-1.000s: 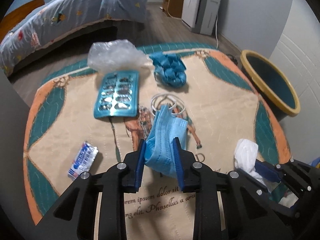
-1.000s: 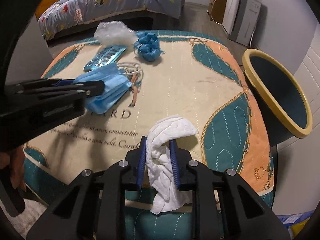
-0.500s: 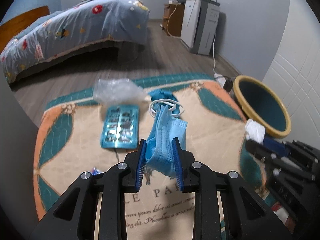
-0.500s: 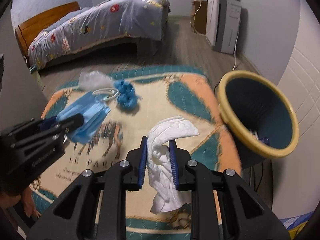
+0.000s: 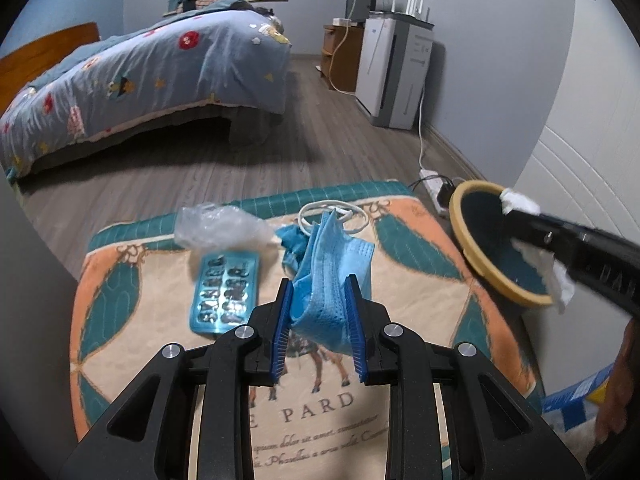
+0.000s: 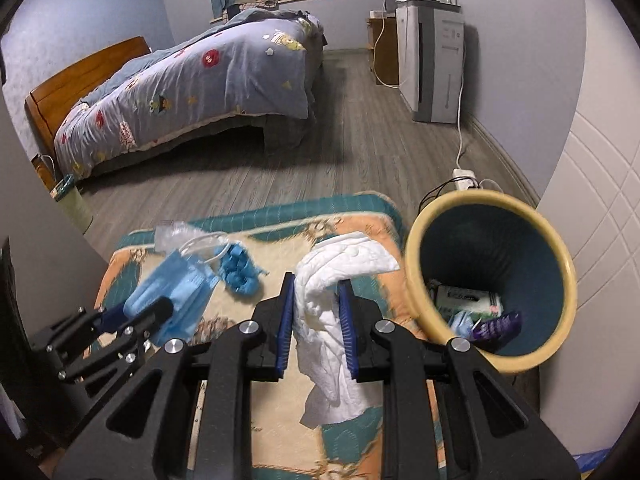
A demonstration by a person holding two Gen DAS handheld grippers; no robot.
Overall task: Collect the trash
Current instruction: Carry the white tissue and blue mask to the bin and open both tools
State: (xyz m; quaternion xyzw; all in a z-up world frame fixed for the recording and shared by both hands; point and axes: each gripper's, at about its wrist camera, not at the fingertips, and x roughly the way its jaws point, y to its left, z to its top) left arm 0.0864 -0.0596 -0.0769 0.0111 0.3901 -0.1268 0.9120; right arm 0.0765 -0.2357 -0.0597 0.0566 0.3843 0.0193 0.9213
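Bedroom rug lies below, bin at three o'clock, its contents blurred. My left hand-held gripper pinches a blue mask; my right hand-held gripper clamps white tissue.

A bed with a flower-patterned blue quilt and wooden headboard is seen far left on grey plank flooring. A white and grey upright appliance is placed against the far right wall, beside a brown wooden cabinet.

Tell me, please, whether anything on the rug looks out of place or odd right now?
Yes: litter lies on the rug: a crumpled clear plastic bag, an emptied blister pack and a scrunched blue wad, while the bin stands beside it.
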